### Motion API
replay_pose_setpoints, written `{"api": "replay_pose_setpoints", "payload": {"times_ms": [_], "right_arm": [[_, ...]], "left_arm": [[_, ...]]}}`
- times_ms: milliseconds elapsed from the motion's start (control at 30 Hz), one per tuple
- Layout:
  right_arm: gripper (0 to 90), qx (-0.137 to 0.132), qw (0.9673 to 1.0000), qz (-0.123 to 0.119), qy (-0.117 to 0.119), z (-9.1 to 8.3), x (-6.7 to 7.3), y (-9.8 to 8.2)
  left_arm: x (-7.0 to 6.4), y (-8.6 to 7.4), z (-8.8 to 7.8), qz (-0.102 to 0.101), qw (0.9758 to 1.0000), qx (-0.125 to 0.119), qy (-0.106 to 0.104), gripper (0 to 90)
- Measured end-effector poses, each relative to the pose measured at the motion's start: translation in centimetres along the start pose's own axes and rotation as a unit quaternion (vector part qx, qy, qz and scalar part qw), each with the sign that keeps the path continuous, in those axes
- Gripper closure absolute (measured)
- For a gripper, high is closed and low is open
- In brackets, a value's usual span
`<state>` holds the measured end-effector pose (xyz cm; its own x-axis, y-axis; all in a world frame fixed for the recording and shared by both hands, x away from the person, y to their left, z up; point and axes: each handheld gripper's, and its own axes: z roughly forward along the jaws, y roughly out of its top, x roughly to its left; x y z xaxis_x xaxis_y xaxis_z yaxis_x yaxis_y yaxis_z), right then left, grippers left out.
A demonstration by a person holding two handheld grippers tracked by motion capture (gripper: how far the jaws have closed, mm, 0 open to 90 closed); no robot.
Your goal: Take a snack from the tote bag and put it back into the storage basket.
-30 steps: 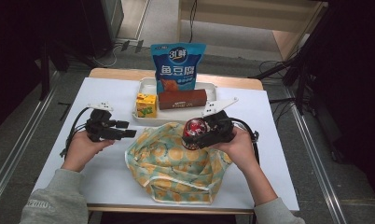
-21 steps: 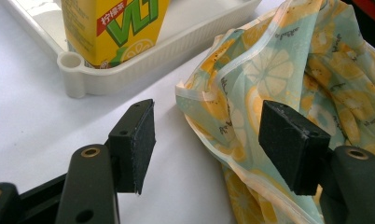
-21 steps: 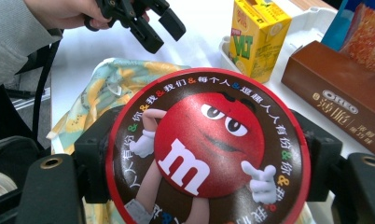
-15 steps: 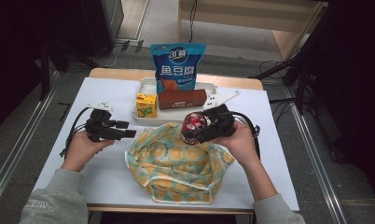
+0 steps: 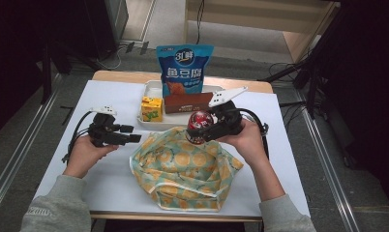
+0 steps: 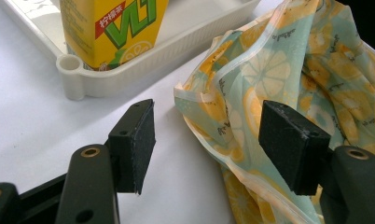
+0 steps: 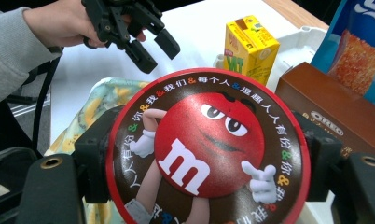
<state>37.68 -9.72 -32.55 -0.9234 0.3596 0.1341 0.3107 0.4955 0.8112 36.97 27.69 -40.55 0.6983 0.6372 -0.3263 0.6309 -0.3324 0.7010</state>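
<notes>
High view: right gripper (image 5: pixel 202 129) clamped on a round M&M's tin (image 5: pixel 199 125), held above the far edge of the lemon-print fabric bag (image 5: pixel 183 166), just short of the white tray (image 5: pixel 153 122) — a position that fits carrying the tin between tray and bag, though direction impossible to judge from here. Left gripper (image 5: pixel 134 139) resting low at the bag's left rim, jaws parted and holding nothing, likely poised to pinch the cloth and keep the mouth open. In the tray: yellow juice carton (image 5: pixel 152 108), brown biscuit box (image 5: pixel 192 102), and a blue snack pouch (image 5: pixel 185 67) propped upright behind them; all on the white tabletop (image 5: pixel 110 183). Left gripper view: jaws well apart, empty, with the bag's hemmed edge (image 6: pixel 209 126) lying between and just beyond them, not yet touched; carton (image 6: pixel 111 28) standing in the tray corner (image 6: pixel 73 74) farther off. Right gripper view: tin lid (image 7: pixel 209 149) facing the camera, squeezed across its sides by both jaws, gripped on the rim so the flat face stays clear; bag (image 7: pixel 101 107) directly below and behind, biscuit box (image 7: pixel 325 112) and carton (image 7: pixel 248 42) to the right, the other gripper (image 7: pixel 148 42) open beyond in a hand (image 7: pixel 59 23). Bag mouth partly hidden by the tin, so how wide open, hard to say.
</notes>
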Motion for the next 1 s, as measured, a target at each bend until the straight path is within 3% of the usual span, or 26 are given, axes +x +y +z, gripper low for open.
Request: {"api": "replay_pose_setpoints", "payload": {"times_ms": [533, 1000], "right_arm": [[25.9, -0.003, 0.9998, 0.013, -0.012, 0.1, -2.3, 0.2], [25.9, 0.006, 0.9989, 0.028, -0.038, 0.9, -4.8, -0.2]], "left_arm": [[0.0, -0.3, -0.3, 0.003, 1.0000, -0.004, 0.002, 36.6], [0.1, -0.4, -0.4, 0.001, 1.0000, -0.005, -0.002, 36.6]]}}
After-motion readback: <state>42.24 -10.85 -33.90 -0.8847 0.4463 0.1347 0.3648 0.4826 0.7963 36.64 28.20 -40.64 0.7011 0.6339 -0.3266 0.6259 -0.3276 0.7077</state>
